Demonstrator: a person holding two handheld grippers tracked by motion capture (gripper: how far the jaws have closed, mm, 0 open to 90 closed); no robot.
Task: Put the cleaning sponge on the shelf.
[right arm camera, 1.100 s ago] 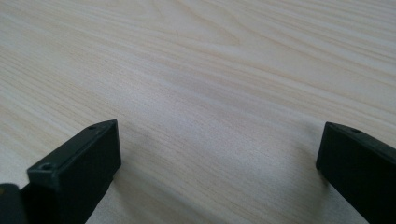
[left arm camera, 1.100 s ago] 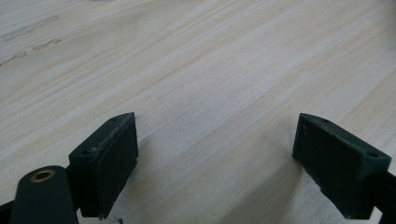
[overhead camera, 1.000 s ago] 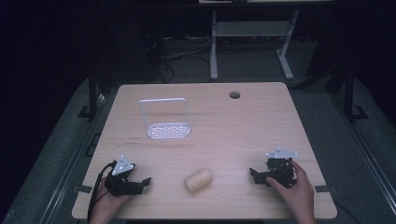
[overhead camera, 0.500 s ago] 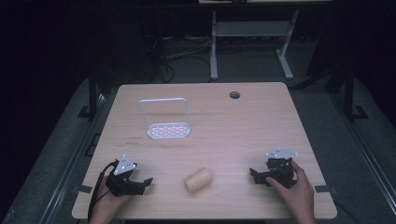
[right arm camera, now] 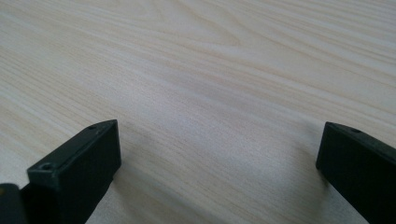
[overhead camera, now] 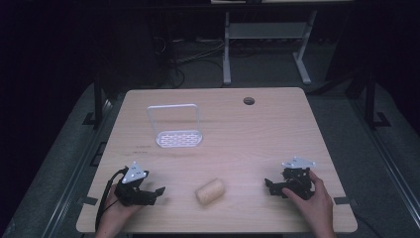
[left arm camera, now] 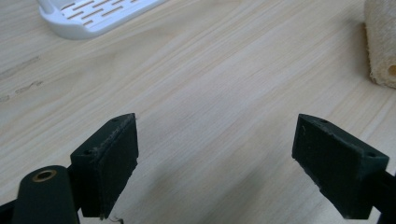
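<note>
Lying diagonally between tongs: roll

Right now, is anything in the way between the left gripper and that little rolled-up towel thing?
Nothing visible is. Only bare wooden table lies between the open left gripper and the rolled towel, which lies on its side. The white rack stands farther back, off that path.

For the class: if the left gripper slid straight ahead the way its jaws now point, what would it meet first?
Probably nothing soon: ahead of the open left gripper lies bare table. The white rack sits left of that line, the roll right; depth is uncertain.
</note>
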